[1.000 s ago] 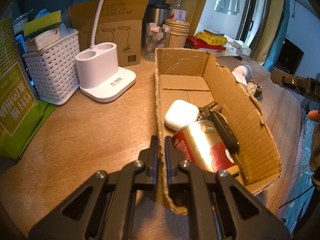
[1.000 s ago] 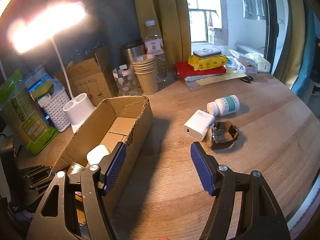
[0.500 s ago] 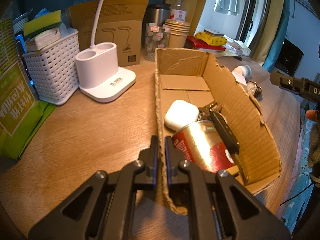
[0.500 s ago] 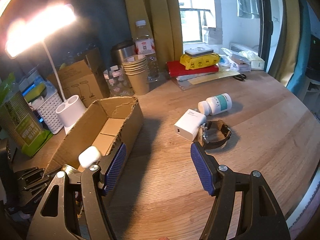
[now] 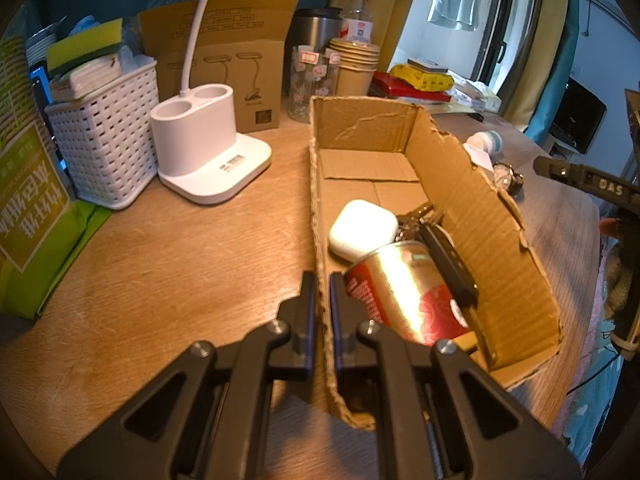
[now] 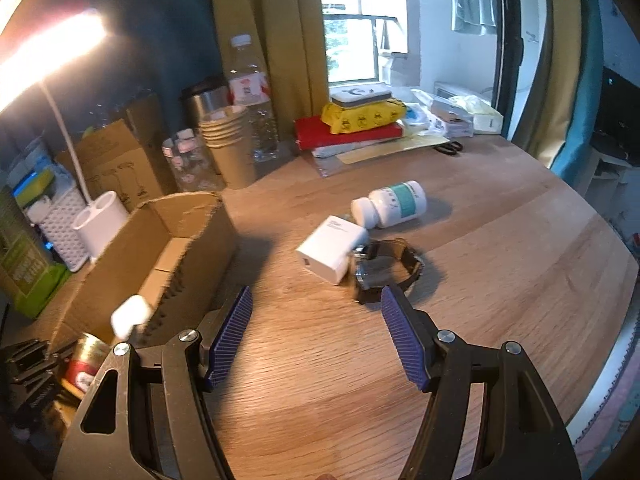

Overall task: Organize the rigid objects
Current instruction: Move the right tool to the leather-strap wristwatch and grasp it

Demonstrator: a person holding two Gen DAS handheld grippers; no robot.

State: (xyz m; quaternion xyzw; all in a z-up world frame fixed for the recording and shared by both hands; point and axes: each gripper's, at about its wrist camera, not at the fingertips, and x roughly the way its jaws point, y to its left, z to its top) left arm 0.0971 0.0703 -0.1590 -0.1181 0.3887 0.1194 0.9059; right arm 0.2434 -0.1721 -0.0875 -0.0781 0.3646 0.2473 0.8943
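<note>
A torn cardboard box (image 5: 496, 216) lies on the wooden table. It holds a white earbud case (image 5: 362, 229), a red and gold can (image 5: 404, 292) and a black key fob (image 5: 450, 262). My left gripper (image 5: 322, 280) is shut on the box's near left wall (image 5: 320, 248). My right gripper (image 6: 316, 300) stands open above bare table, nothing between its blue pads (image 6: 402, 336). Just beyond it lie a white charger (image 6: 332, 248), a dark wristwatch (image 6: 386, 266) and a white pill bottle (image 6: 390, 203) on its side. The box (image 6: 160, 248) is at its left.
A white lamp base (image 5: 204, 148), a white basket (image 5: 100, 136), a green bag (image 5: 28, 216) and a brown carton (image 5: 224, 64) stand left of the box. Paper cups (image 6: 230, 144), a water bottle (image 6: 252, 100) and stacked packets (image 6: 360, 120) line the back. The table edge (image 6: 616, 344) curves at right.
My right gripper has moved closer to the charger and watch, which now sit nearer its pads. The left gripper and the box have not moved.
</note>
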